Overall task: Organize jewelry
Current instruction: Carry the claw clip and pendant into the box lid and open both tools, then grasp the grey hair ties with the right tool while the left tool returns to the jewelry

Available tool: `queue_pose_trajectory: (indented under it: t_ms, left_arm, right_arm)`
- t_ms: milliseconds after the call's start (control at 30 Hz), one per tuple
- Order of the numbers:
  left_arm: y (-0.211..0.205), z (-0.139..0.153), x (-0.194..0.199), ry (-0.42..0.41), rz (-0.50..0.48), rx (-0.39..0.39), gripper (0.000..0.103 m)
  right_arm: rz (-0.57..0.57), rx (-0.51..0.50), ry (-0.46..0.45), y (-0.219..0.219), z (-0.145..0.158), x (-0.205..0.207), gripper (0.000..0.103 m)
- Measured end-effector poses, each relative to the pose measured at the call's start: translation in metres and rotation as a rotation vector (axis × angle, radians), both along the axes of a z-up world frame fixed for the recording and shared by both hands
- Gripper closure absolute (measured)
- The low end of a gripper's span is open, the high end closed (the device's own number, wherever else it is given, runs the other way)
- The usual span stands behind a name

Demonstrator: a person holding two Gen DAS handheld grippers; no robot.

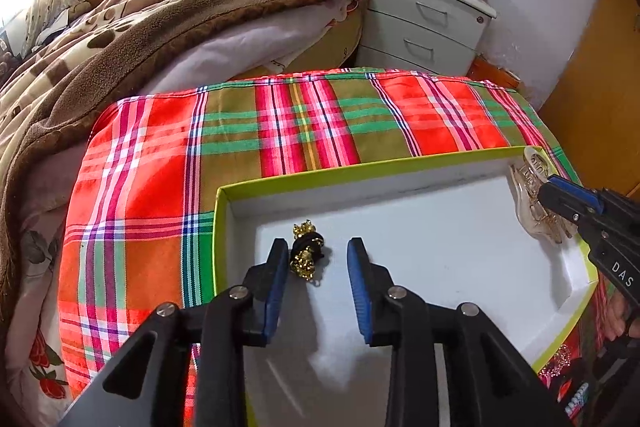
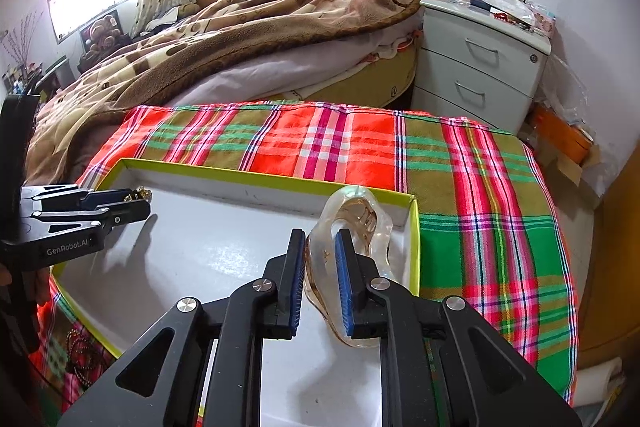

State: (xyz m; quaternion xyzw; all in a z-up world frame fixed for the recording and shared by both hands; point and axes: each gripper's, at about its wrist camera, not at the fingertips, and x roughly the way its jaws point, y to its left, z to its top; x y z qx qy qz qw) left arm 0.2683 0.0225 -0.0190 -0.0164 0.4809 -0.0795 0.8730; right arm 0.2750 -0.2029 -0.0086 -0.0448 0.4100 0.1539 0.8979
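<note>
The left hand-held gripper (image 1: pixel 318 263) stands open over the box (image 1: pixel 400 169) floor, hair tie (image 1: pixel 306 255) touching its 9 o'clock pad. The right hand-held gripper (image 2: pixel 319 263) straddles the clear claw clip (image 2: pixel 352 223) against the 3 o'clock wall, pads part open; grip uncertain.

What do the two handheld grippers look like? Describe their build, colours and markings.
Both are matte black plastic tools with angular linkage arms joined by round silver pivot pins. The left gripper and the right gripper each end in two flat fingers faced with ribbed blue pads. The left gripper's body carries white "GenRobot.AI" lettering in the right wrist view; the right one's side shows white letters "DAS" in the left wrist view. No cables are visible.
</note>
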Motion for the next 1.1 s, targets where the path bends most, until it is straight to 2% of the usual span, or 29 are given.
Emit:
queue_pose_trajectory:
  t_ms: [133,200,300,500,667,833,1000,1100]
  left_arm:
    - [0.0,0.003,-0.002,-0.009,0.002,-0.001,0.065]
    - [0.001,0.005,-0.004,-0.014,0.003,0.0,0.059]
    - [0.004,0.009,-0.01,-0.022,0.01,-0.014,0.058]
    - [0.007,0.024,-0.031,-0.054,-0.011,-0.034,0.056]
    - [0.013,0.034,-0.062,-0.082,-0.017,-0.063,0.055]
    - [0.023,0.037,-0.096,-0.098,0.007,-0.084,0.055]
    - [0.032,0.037,-0.122,-0.097,0.041,-0.098,0.055]
    - [0.036,0.033,-0.135,-0.091,0.048,-0.111,0.055]
  right_arm:
    - [-0.007,0.002,-0.005,-0.002,0.002,-0.001,0.083]
    - [-0.006,0.016,-0.006,-0.003,0.004,-0.003,0.075]
    - [-0.005,0.032,-0.02,-0.004,0.008,-0.009,0.067]
    - [-0.002,0.065,-0.056,-0.003,0.022,-0.03,0.067]
    - [0.031,0.119,-0.074,-0.002,0.03,-0.066,0.067]
    - [0.086,0.154,-0.057,0.009,0.028,-0.105,0.067]
    - [0.188,0.167,-0.041,0.033,0.02,-0.146,0.067]
    - [0.218,0.188,-0.02,0.042,0.013,-0.159,0.067]
